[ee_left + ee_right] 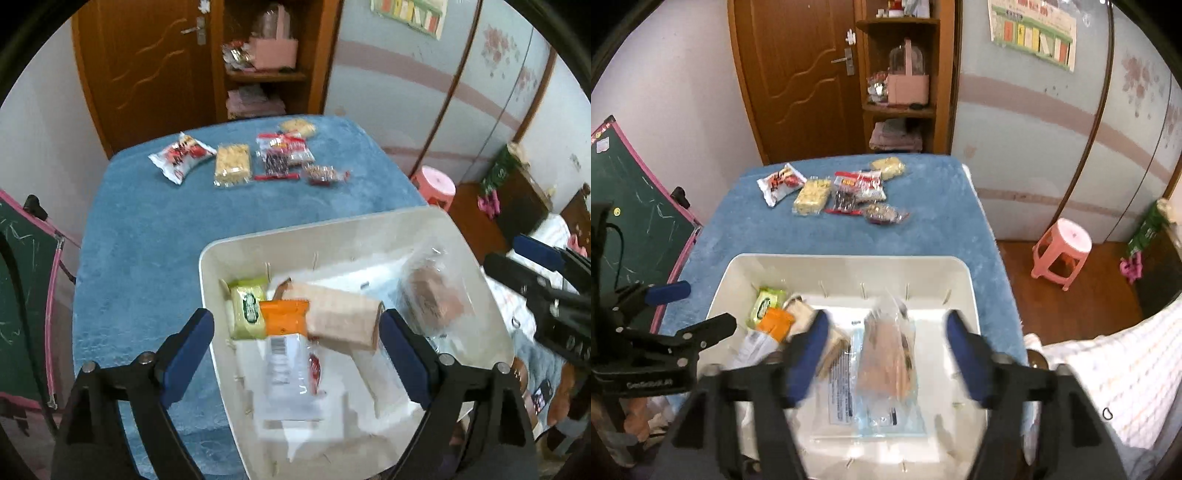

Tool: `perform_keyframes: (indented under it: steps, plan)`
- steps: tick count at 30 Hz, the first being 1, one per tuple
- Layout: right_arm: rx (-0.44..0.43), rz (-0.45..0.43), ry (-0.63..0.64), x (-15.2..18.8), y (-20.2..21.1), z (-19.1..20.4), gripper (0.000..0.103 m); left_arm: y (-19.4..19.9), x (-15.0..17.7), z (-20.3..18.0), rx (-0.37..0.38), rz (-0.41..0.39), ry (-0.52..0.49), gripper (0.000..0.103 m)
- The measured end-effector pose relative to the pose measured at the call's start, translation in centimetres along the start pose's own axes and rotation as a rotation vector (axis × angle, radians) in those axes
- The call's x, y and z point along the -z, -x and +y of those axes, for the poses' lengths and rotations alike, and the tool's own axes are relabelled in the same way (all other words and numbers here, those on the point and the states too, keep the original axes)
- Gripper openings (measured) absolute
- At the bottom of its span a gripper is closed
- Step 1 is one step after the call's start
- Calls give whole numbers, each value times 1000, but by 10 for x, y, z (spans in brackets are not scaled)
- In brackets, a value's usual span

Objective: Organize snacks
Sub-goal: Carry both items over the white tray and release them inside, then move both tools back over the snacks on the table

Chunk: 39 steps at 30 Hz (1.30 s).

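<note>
A white bin point(373, 225) point(849, 264) sits on the blue-covered table, near edge. It holds a green pack point(248, 310) point(764, 301), an orange pack point(284, 314) point(775, 323), a tan wafer pack point(341, 317), a clear bag with brown pastry point(434, 299) point(888, 354) and flat white packets. My left gripper point(297, 343) is open above the bin's left side, empty. My right gripper point(884, 350) is open above the pastry bag, empty. Several snacks lie at the table's far end: a red-white pack point(181, 157) point(779, 182), yellow crackers point(232, 164) point(810, 195), and a red-trimmed bag point(282, 153) point(855, 192).
A green chalkboard point(631, 206) leans at the left. A pink stool point(1062, 247) stands on the wooden floor to the right. A wooden door and shelf unit point(901, 85) stand behind the table. A white quilted cloth point(1123, 362) lies at the right.
</note>
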State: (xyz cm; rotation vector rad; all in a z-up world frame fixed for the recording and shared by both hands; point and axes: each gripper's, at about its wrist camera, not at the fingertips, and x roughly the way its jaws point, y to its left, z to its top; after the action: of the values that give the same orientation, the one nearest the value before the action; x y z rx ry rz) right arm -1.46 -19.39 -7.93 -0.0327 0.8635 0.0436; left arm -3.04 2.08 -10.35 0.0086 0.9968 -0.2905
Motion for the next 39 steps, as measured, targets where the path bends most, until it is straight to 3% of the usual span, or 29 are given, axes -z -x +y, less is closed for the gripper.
perform_keyframes:
  steps: [11, 30, 39]
  plan:
    - [-77, 40, 2, 5, -10, 15, 75, -7, 2, 3, -4, 27, 11, 90]
    - [-104, 91, 25, 7, -29, 29, 75, -15, 3, 6, -10, 48, 15, 90]
    - [-102, 101, 7, 1, -37, 25, 75, -9, -11, 20, -39, 2, 22, 90]
